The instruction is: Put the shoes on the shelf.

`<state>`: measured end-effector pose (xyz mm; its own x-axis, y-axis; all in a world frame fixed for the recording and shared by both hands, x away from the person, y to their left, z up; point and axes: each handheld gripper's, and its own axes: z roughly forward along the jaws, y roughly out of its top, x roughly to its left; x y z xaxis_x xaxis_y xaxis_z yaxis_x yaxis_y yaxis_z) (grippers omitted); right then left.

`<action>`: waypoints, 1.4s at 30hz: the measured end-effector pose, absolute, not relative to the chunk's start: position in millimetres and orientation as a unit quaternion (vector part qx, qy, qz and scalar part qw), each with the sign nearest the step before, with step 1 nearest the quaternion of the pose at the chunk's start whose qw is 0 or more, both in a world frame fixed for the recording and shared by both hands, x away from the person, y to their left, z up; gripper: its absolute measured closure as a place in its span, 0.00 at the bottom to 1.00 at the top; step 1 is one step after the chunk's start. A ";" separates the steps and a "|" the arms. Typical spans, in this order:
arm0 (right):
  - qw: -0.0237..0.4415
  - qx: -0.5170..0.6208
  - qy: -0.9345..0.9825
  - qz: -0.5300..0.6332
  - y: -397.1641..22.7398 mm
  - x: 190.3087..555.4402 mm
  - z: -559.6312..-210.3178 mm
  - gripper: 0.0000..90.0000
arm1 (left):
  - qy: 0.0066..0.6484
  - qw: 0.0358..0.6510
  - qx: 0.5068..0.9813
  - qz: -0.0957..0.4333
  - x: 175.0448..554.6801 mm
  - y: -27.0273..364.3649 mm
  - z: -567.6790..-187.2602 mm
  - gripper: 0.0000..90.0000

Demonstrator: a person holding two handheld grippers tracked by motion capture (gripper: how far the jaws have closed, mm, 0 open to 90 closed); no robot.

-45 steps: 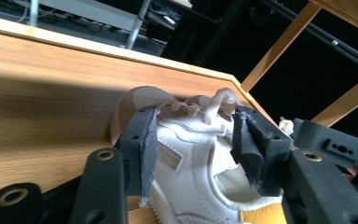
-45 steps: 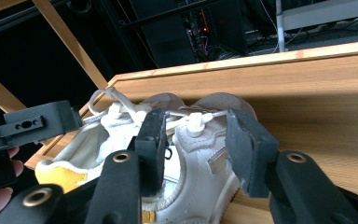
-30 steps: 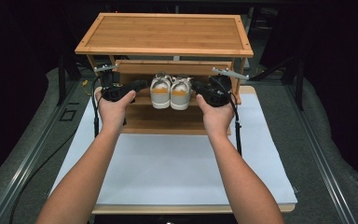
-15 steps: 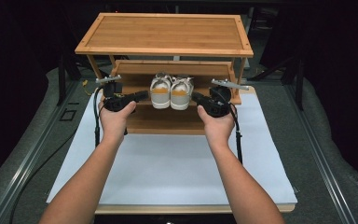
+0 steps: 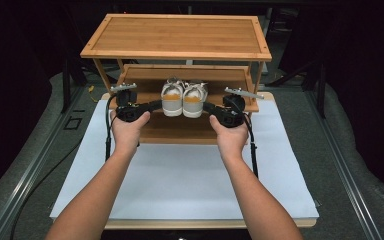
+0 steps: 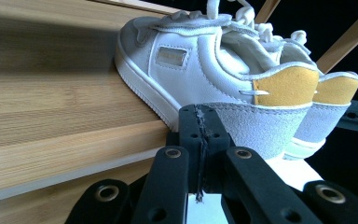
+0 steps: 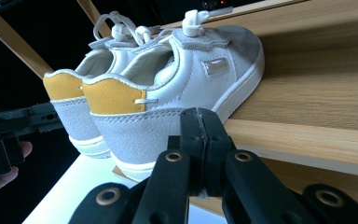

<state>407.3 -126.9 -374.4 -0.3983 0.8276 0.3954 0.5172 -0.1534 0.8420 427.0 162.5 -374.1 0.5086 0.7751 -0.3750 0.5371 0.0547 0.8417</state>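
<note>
A: A bamboo shoe rack (image 5: 180, 37) is seen on the white table. Where are the shoes (image 5: 183, 98)?

B: On its middle shelf, lying front to back, heels toward the person. The left gripper (image 5: 156, 104) and right gripper (image 5: 206, 107), just closed, are shut and empty beside the shoes.

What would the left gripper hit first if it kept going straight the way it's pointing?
Most likely the grey suede heel of the left white sneaker: the left gripper, jaws shut on nothing, points right at it. Whether they already touch is unclear.
</note>
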 end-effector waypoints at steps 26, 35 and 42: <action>0.155 0.550 0.622 0.536 -121.4 439.7 -373.4 1.00 | 0.500 0.524 0.677 0.130 460.0 154.4 -372.0 1.00; 0.158 0.554 0.623 0.529 -119.4 450.1 -373.4 1.00 | 0.510 0.528 0.667 0.125 471.0 153.8 -374.0 1.00; 0.159 0.559 0.614 0.535 -119.3 456.9 -375.8 1.00 | 0.513 0.514 0.673 0.141 476.8 149.5 -371.8 1.00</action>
